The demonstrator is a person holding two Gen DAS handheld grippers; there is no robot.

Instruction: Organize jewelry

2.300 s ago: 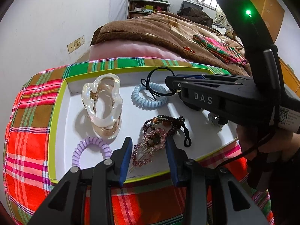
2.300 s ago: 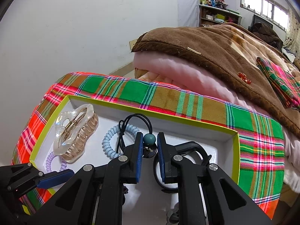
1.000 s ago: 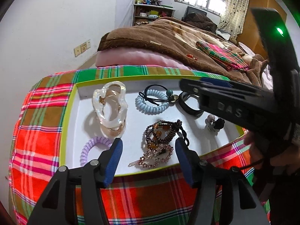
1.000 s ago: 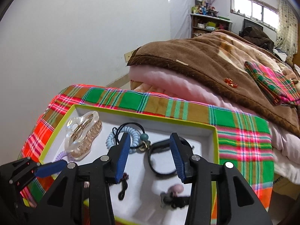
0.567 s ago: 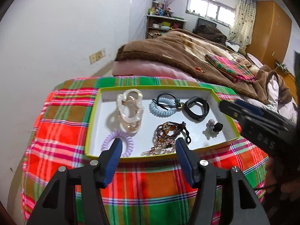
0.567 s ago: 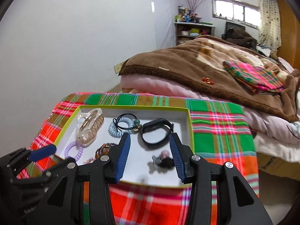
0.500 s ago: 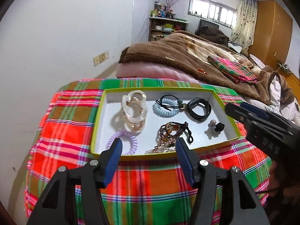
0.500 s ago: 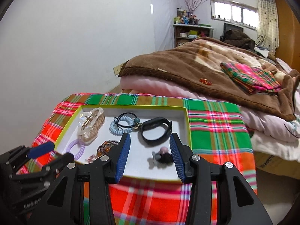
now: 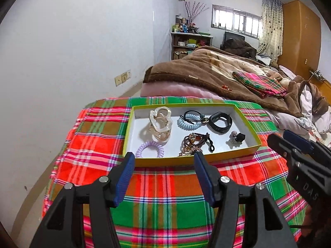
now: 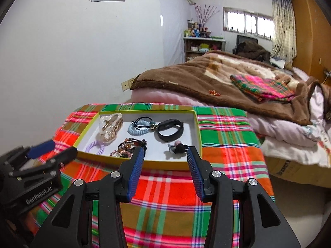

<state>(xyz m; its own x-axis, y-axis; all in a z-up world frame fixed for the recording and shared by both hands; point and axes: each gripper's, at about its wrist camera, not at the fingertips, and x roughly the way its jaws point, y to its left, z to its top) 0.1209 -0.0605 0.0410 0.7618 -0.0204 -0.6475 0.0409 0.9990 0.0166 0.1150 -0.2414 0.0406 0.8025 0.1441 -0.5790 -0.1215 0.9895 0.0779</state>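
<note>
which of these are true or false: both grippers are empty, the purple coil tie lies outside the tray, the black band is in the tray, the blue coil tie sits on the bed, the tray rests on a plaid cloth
1. Both grippers are empty: true. The left gripper and right gripper stand open, holding nothing.
2. The purple coil tie lies outside the tray: false. It lies inside, at the near left.
3. The black band is in the tray: true.
4. The blue coil tie sits on the bed: false. It is in the tray.
5. The tray rests on a plaid cloth: true.

Plaid cloth (image 9: 165, 188) on table; brown blanket (image 10: 206, 78) on bed; shelf (image 9: 190, 41) by window.
</note>
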